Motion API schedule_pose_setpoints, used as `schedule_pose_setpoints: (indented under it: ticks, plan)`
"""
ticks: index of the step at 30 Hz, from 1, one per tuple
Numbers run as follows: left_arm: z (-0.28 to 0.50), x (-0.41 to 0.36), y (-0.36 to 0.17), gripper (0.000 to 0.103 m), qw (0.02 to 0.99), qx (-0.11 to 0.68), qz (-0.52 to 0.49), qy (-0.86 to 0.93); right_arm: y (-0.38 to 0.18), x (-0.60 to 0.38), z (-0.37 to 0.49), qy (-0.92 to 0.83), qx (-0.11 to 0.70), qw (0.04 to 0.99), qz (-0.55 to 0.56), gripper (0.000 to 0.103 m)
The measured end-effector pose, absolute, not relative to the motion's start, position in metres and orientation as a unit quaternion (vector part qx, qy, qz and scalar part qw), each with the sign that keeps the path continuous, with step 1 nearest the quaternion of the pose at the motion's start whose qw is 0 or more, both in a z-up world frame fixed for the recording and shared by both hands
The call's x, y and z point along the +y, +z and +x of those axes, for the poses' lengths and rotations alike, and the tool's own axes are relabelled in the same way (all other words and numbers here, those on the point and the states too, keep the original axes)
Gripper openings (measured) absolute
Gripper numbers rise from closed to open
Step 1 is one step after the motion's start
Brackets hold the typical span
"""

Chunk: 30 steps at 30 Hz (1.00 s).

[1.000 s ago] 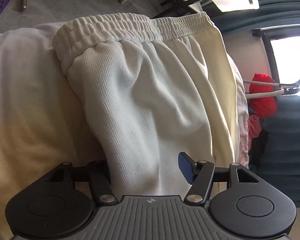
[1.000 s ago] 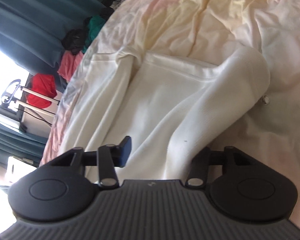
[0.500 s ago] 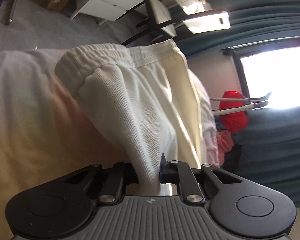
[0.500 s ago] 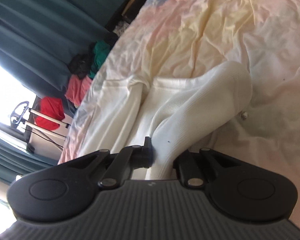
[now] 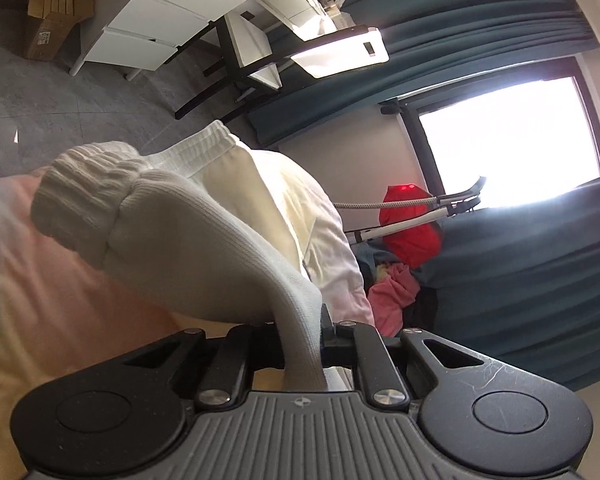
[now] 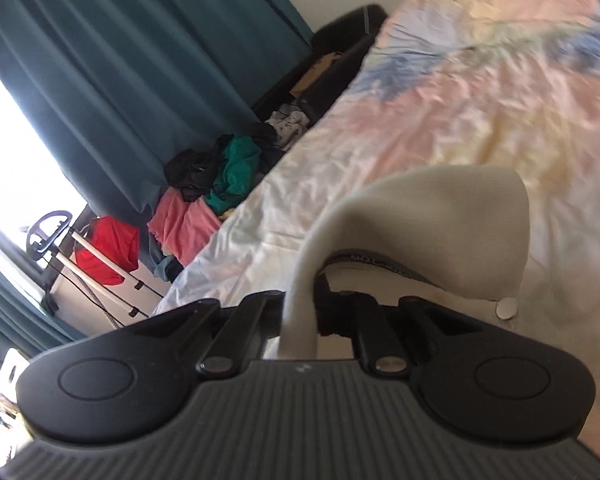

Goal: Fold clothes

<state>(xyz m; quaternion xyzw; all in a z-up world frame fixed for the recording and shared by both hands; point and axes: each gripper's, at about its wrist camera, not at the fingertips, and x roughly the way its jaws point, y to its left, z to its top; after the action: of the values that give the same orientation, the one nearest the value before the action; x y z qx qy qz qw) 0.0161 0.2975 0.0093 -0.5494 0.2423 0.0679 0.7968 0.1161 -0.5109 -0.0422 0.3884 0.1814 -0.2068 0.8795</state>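
Pinching the white trousers [image 5: 204, 248], each hand-held gripper, left [image 5: 300, 344] and right [image 6: 300, 312], is now clamped on cloth where a second ago both stood apart; the garment rises off the bed [image 6: 480, 112] ahead of them, so a fold looks underway

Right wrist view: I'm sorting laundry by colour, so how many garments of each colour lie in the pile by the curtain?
Black: 1
Green: 1
Pink: 1
Red: 1
Total: 4, plus the white pants in the right tool.
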Motion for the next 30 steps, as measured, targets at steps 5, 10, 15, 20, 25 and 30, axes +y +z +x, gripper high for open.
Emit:
schedule_pose_setpoints:
  ticks: [5, 10, 15, 20, 25, 30]
  plan:
    - [0.143, 0.281, 0.010, 0.013, 0.818, 0.259, -0.504, 0.104, -0.039, -0.506, 0.228, -0.212, 0.206, 0.886, 0.357, 0.009]
    - [0.261, 0.264, -0.012, 0.014, 0.839, 0.291, -0.437, 0.140, -0.076, -0.500, 0.333, -0.218, 0.243, 0.890, 0.318, 0.009]
    - [0.329, 0.248, -0.057, 0.016, 0.841, 0.339, -0.385, 0.172, -0.138, -0.503, 0.380, -0.225, 0.290, 0.879, 0.304, 0.009]
    - [0.332, 0.242, -0.072, 0.019, 0.861, 0.323, -0.363, 0.150, -0.157, -0.502, 0.373, -0.204, 0.276, 0.883, 0.319, 0.014]
    - [0.300, 0.235, -0.058, 0.055, 0.880, 0.301, -0.352, 0.109, -0.152, -0.507, 0.335, -0.175, 0.265, 0.873, 0.371, 0.043]
    - [0.230, 0.223, -0.049, 0.080, 0.887, 0.271, -0.364, 0.091, -0.142, -0.495, 0.266, -0.164, 0.255, 0.871, 0.386, 0.053]
